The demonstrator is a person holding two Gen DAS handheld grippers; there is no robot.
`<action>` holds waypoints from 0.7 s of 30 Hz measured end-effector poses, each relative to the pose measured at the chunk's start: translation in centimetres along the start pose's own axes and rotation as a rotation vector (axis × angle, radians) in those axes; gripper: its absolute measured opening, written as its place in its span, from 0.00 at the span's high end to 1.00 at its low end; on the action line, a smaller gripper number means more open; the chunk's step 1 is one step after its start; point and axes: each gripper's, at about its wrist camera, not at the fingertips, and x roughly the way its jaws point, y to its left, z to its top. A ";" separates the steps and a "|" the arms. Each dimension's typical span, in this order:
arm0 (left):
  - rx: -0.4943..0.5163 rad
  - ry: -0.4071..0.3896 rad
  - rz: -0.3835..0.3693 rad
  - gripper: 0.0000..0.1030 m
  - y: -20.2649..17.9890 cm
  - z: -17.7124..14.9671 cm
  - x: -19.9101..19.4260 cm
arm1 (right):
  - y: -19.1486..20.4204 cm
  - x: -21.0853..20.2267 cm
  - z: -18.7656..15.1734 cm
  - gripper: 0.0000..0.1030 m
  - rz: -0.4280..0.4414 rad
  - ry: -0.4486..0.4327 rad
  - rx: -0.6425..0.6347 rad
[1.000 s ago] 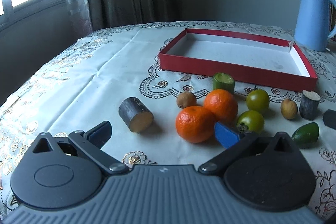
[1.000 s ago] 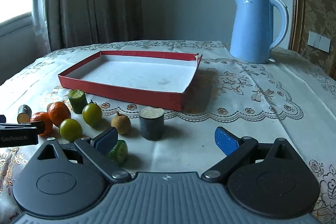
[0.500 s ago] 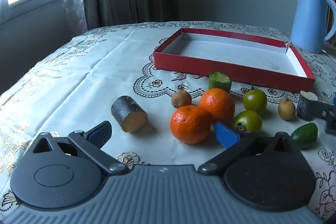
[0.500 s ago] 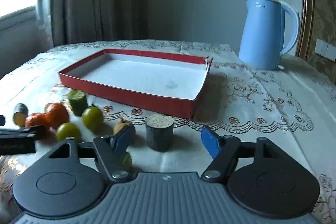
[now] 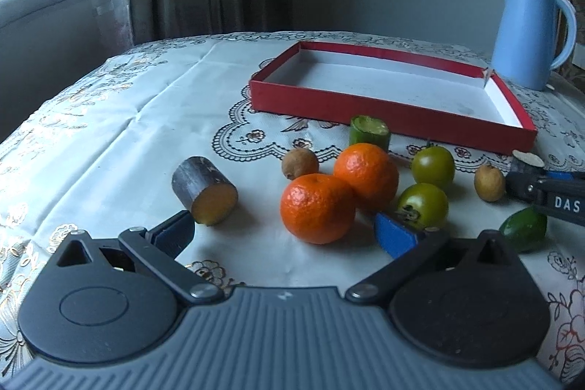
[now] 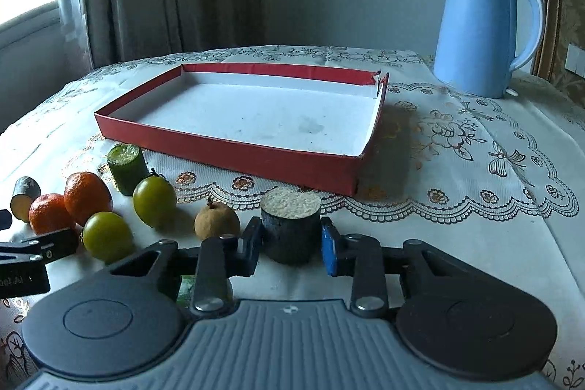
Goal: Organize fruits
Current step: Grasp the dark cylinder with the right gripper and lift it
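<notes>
Right hand-held gripper (image 6: pixel 291 249) pinching the dark cane stub (image 6: pixel 291 225) on the surface (image 6: pixel 457 207).
Its jaws have just closed on the stub's rind, near the red tray (image 6: pixel 234 154); it looks stiff, light and grippy. Left hand-held gripper (image 5: pixel 289 231) is spread, empty.

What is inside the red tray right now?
Nothing: the red tray shows only its bare white floor with a few faint stains. All the fruit pieces lie on the tablecloth in front of it. Its near wall hides a thin strip of the floor behind it.
</notes>
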 end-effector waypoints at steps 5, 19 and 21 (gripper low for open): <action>-0.007 -0.002 -0.031 0.00 0.1 0.0 0.0 | 0.0 -0.6 0.3 0.69 0.006 -0.031 -0.016; -0.014 0.021 -0.057 0.00 0.1 -0.1 0.3 | 1.7 3.9 6.1 0.69 -0.030 -0.107 -0.147; -0.007 0.028 -0.051 0.00 0.1 0.0 0.4 | 1.7 5.5 6.5 0.69 -0.039 -0.084 -0.152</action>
